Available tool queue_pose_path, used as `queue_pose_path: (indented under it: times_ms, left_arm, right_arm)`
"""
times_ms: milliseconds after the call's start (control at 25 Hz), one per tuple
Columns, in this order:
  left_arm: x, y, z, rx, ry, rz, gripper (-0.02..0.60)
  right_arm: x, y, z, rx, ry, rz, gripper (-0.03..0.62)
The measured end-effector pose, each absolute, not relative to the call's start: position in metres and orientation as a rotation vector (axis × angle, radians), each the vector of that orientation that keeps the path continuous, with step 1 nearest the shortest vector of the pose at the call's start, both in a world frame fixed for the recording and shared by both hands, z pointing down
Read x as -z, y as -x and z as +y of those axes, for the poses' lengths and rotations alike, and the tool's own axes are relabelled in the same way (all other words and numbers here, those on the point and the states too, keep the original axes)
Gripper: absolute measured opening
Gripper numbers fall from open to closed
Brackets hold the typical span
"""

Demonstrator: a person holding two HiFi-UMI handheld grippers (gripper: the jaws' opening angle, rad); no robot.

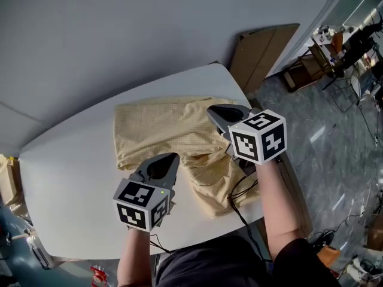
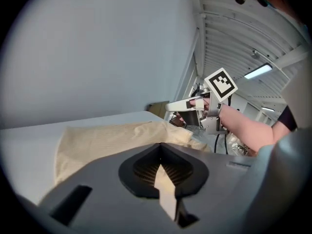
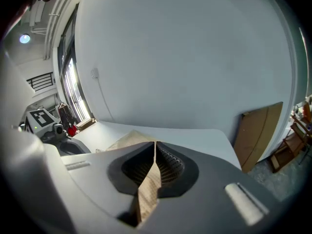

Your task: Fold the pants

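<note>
Beige pants lie partly bunched on a white table, the near leg crumpled toward the front right edge. My left gripper is at the pants' near edge, shut on a strip of the cloth. My right gripper is at the pants' right side, raised a little, and is also shut on a fold of cloth. In the left gripper view the pants stretch ahead and the right gripper shows beyond them. The right gripper view has the left gripper at its left.
A brown board leans against the grey wall behind the table's far right corner. A black cable hangs over the table's front right edge. Furniture and equipment crowd the floor at the right.
</note>
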State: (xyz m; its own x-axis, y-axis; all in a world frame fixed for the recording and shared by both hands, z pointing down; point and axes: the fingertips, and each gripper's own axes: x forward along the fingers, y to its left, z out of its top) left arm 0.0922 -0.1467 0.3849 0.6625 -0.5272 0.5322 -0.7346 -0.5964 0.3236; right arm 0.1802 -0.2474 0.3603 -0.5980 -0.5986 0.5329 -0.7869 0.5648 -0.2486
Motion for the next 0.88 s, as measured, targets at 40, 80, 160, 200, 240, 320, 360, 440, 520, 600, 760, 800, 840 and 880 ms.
queue_pose_path:
  times_ms: [40,80,160,200,240,320,360,440,520,600,760,800,840,880]
  left_arm:
    - [-0.385,-0.073,-0.146,-0.518,-2.334,-1.014,-0.002]
    - [-0.386,-0.054,-0.146,-0.513,-2.315,-1.052,-0.002]
    - [-0.388,-0.017,-0.144,-0.500,-2.275,-1.125,0.000]
    - [-0.390,0.002,-0.143,-0.495,-2.255,-1.157,0.002]
    - [-0.393,0.020,-0.141,-0.494,-2.237,-1.185,0.006]
    - [-0.401,0.054,-0.137,-0.508,-2.204,-1.226,0.016]
    - [-0.406,0.069,-0.136,-0.519,-2.190,-1.239,0.023]
    - [-0.416,0.093,-0.136,-0.534,-2.161,-1.256,0.032]
    - [-0.428,0.111,-0.137,-0.535,-2.123,-1.271,0.047]
    - [-0.441,0.119,-0.140,-0.522,-2.080,-1.274,0.082]
    - [-0.455,0.124,-0.142,-0.466,-2.025,-1.302,0.154]
    - [-0.455,0.124,-0.143,-0.443,-2.018,-1.303,0.169]
    - [-0.453,0.122,-0.144,-0.412,-2.010,-1.293,0.188]
    - [-0.451,0.118,-0.145,-0.371,-1.998,-1.271,0.203]
  right_arm:
    - [-0.357,-0.164,-0.247,-0.651,-1.103,-2.418,0.012]
    - [-0.354,-0.148,-0.247,-0.640,-1.081,-2.426,0.012]
    - [-0.347,-0.115,-0.247,-0.613,-1.038,-2.442,0.012]
    - [-0.345,-0.099,-0.247,-0.601,-1.018,-2.448,0.012]
    - [-0.344,-0.082,-0.246,-0.591,-1.002,-2.454,0.012]
    - [-0.343,-0.052,-0.244,-0.584,-0.984,-2.461,0.012]
    - [-0.343,-0.039,-0.244,-0.583,-0.982,-2.464,0.012]
    - [-0.343,-0.019,-0.242,-0.586,-0.982,-2.466,0.014]
    - [-0.345,-0.004,-0.240,-0.595,-0.976,-2.466,0.017]
    - [-0.349,0.004,-0.241,-0.606,-0.964,-2.462,0.021]
    - [-0.361,0.012,-0.237,-0.614,-0.919,-2.446,0.038]
    - [-0.363,0.012,-0.238,-0.614,-0.910,-2.443,0.041]
    - [-0.364,0.012,-0.239,-0.615,-0.903,-2.442,0.044]
    - [-0.365,0.011,-0.242,-0.618,-0.899,-2.443,0.044]
